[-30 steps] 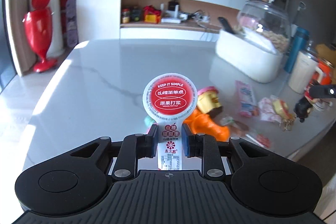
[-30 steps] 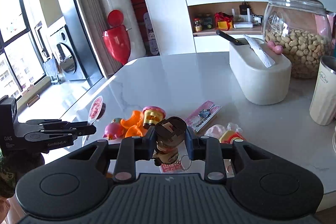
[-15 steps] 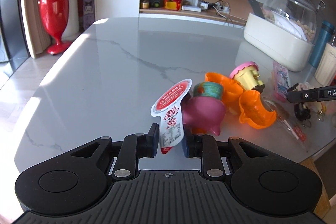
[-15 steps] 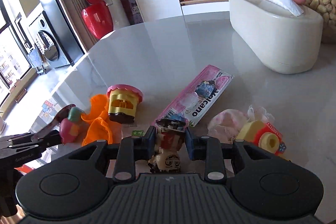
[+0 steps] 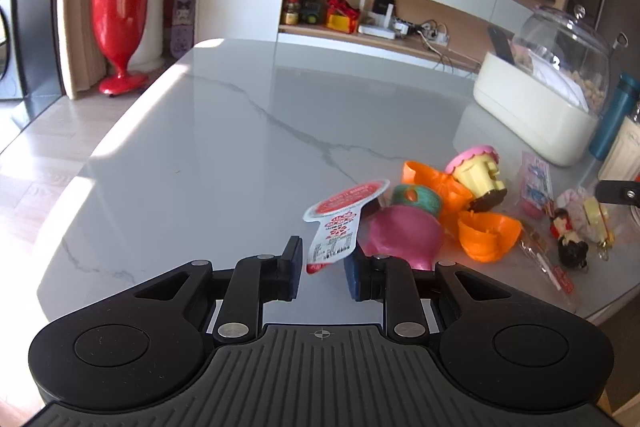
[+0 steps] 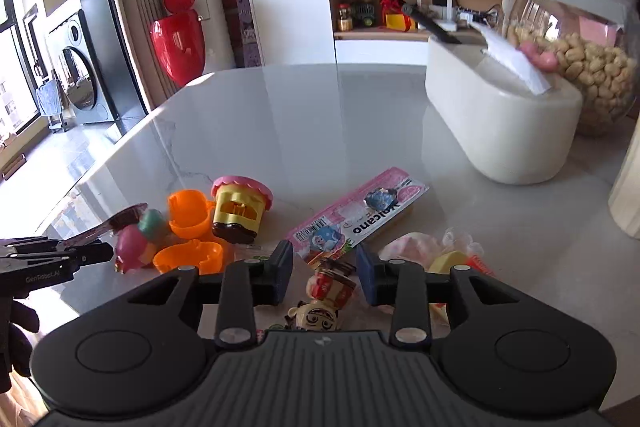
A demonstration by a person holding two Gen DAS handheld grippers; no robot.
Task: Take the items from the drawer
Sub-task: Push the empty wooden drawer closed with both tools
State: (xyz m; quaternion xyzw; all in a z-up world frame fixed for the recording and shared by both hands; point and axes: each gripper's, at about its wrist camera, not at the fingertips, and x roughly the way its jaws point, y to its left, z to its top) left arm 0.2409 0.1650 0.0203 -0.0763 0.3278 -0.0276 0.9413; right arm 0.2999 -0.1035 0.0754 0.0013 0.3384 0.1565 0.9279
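On the marble table [image 5: 224, 147], my left gripper [image 5: 323, 269] is open. The red-and-white snack packet [image 5: 340, 223] lies free between its fingertips, leaning on a pink toy [image 5: 400, 231]. My right gripper [image 6: 325, 277] is open too, and the small doll keychain [image 6: 326, 297] lies on the table between its spread fingers. From the left wrist view the doll [image 5: 570, 239] shows at the right, below the right gripper's tip. In the right wrist view the left gripper [image 6: 52, 259] sits at the left edge beside the packet [image 6: 104, 227]. No drawer is in view.
Orange shell halves [image 6: 188, 213], a yellow cupcake toy [image 6: 240, 211], a pink Volcano pack [image 6: 360, 219] and wrapped sweets [image 6: 424, 247] lie near the table's front edge. A white tissue box [image 6: 500, 119], peanut jar [image 6: 572, 23] and teal bottle [image 5: 614, 115] stand behind. A red bin [image 5: 118, 27] is on the floor.
Both grippers came down to the table and opened. The left one let go of the snack packet and the right one let go of the doll keychain; both items now rest on the table.
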